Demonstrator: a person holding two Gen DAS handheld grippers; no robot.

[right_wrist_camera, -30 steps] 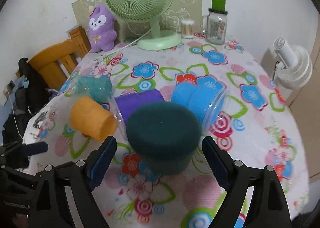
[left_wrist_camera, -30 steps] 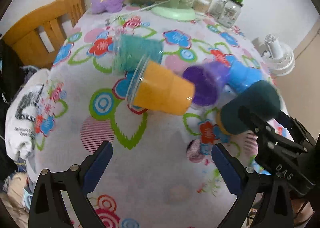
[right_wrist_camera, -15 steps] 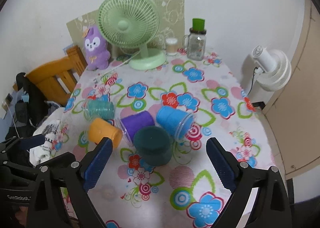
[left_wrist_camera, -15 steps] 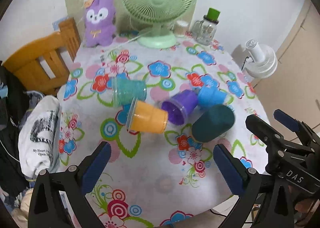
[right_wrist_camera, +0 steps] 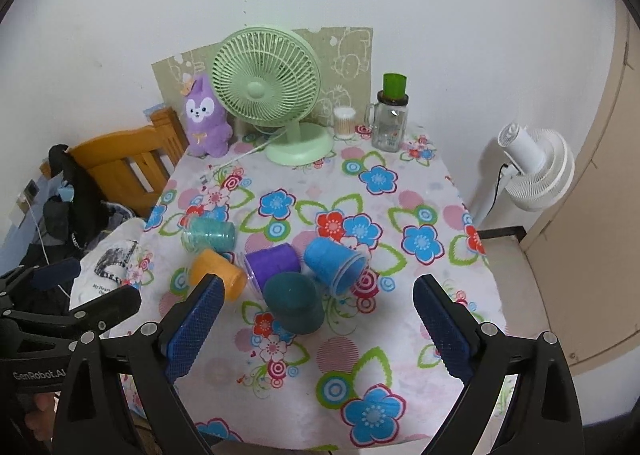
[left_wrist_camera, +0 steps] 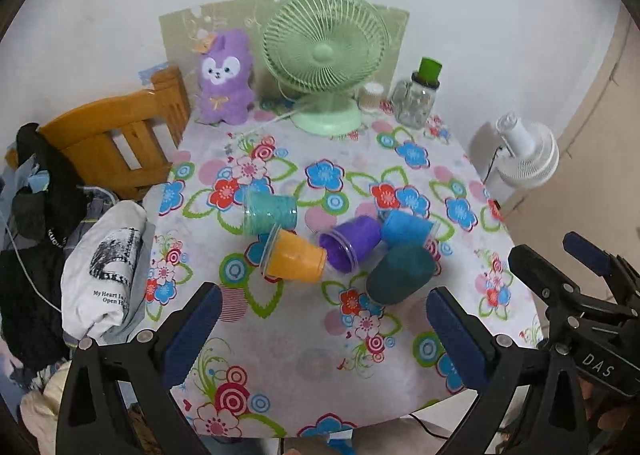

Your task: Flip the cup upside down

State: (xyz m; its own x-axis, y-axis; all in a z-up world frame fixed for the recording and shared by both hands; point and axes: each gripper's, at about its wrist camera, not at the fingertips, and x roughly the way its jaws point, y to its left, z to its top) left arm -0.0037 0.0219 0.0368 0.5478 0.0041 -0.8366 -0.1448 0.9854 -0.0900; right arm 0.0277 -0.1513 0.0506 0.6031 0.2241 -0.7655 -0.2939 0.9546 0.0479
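Several cups sit clustered mid-table on the flowered cloth. The dark teal cup (left_wrist_camera: pixel 400 275) (right_wrist_camera: pixel 294 305) stands upside down at the front. The orange cup (left_wrist_camera: pixel 294 257) (right_wrist_camera: pixel 218 275), purple cup (left_wrist_camera: pixel 352 241) (right_wrist_camera: pixel 274 261), blue cup (left_wrist_camera: pixel 408 227) (right_wrist_camera: pixel 334 265) and light teal cup (left_wrist_camera: pixel 270 213) (right_wrist_camera: pixel 208 235) lie on their sides. My left gripper (left_wrist_camera: pixel 324 329) is open and empty, high above the table's near edge. My right gripper (right_wrist_camera: pixel 316 327) is open and empty, also well back from the cups.
At the table's back stand a green desk fan (left_wrist_camera: pixel 326 67), a purple plush rabbit (left_wrist_camera: pixel 226 81), a glass jar with green lid (left_wrist_camera: pixel 418 99) and a small cotton-swab pot (right_wrist_camera: pixel 345 123). A wooden chair (left_wrist_camera: pixel 116 139) with clothes is left; a white floor fan (right_wrist_camera: pixel 534 171) is right.
Both grippers have pulled up and back from the cups, so the whole table now shows. The dark teal cup stays upside down where the right gripper was close to it.
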